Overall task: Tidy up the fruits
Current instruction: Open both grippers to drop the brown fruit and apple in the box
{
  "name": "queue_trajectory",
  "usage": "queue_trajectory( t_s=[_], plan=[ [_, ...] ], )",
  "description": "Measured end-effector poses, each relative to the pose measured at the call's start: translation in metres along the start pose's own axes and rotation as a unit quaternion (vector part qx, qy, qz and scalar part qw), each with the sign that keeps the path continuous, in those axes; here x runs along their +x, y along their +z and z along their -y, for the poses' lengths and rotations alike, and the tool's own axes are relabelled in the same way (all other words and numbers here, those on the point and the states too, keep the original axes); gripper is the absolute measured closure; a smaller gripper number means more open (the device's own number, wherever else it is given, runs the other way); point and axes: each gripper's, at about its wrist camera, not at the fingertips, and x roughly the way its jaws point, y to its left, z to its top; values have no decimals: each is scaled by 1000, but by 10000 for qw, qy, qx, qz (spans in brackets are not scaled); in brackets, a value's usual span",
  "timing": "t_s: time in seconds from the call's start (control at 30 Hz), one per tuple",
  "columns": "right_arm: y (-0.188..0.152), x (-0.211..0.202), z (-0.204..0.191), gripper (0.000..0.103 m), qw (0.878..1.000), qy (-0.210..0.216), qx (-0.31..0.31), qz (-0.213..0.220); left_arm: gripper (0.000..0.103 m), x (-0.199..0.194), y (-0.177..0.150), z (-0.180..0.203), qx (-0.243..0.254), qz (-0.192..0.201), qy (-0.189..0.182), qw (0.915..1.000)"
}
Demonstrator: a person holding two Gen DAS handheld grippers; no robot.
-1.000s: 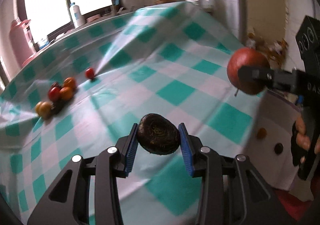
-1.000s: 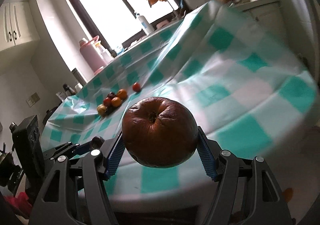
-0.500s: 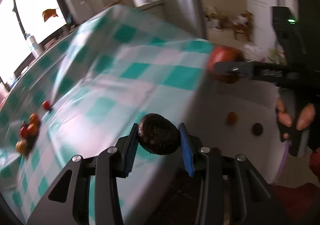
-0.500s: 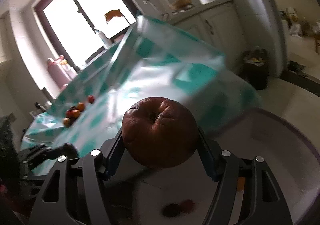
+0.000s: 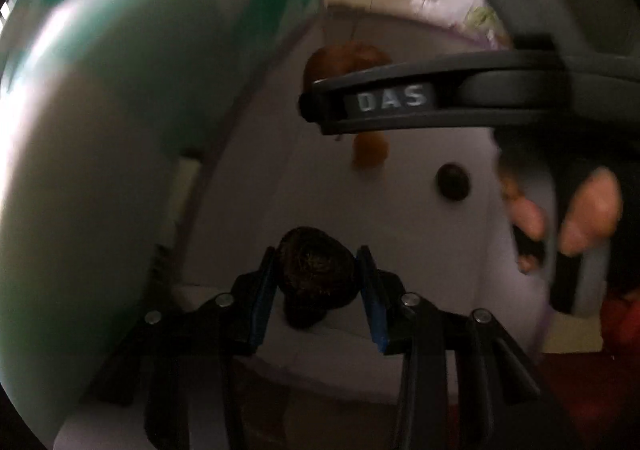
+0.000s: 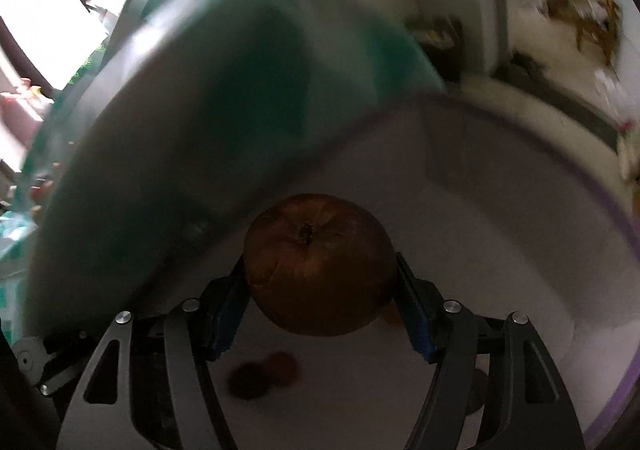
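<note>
My left gripper [image 5: 318,264] is shut on a dark, wrinkled fruit [image 5: 316,274] and points steeply down into a white bin [image 5: 400,218]. My right gripper [image 6: 320,278] is shut on a brown, shrivelled apple [image 6: 320,262] and also hangs over the bin, whose purple rim [image 6: 612,218] curves round it. In the left wrist view one finger [image 5: 384,102] of the right gripper crosses the upper right, with the apple [image 5: 344,58] behind it and the person's hand [image 5: 576,210] on its grip.
The green-checked tablecloth [image 5: 120,90] hangs down on the left, close to both grippers, and shows again as cloth [image 6: 200,110] in the right wrist view. On the bin's floor lie a small orange fruit [image 5: 370,150], a dark one [image 5: 452,182] and two dark round fruits [image 6: 264,370]. Everything is blurred.
Both grippers have swung off the table's edge and sunk down over the white bin, tilting to face into it. Each keeps its fruit; the table fruits have left view.
</note>
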Motion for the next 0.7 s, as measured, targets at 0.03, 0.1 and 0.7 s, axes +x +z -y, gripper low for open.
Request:
queue_trajectory(
  t_s=[0.03, 0.1, 0.7],
  plan=[
    [-3, 9, 5, 36, 9998, -23, 90, -147, 63, 10, 1, -2, -56, -92, 25, 9999],
    [-6, 16, 13, 36, 9993, -8, 247, -276, 63, 24, 3, -5, -169, -235, 19, 9996],
    [1, 48, 27, 35, 9973, -498, 324, -421, 43, 59, 4, 43, 766, -488, -304, 9954]
  ],
)
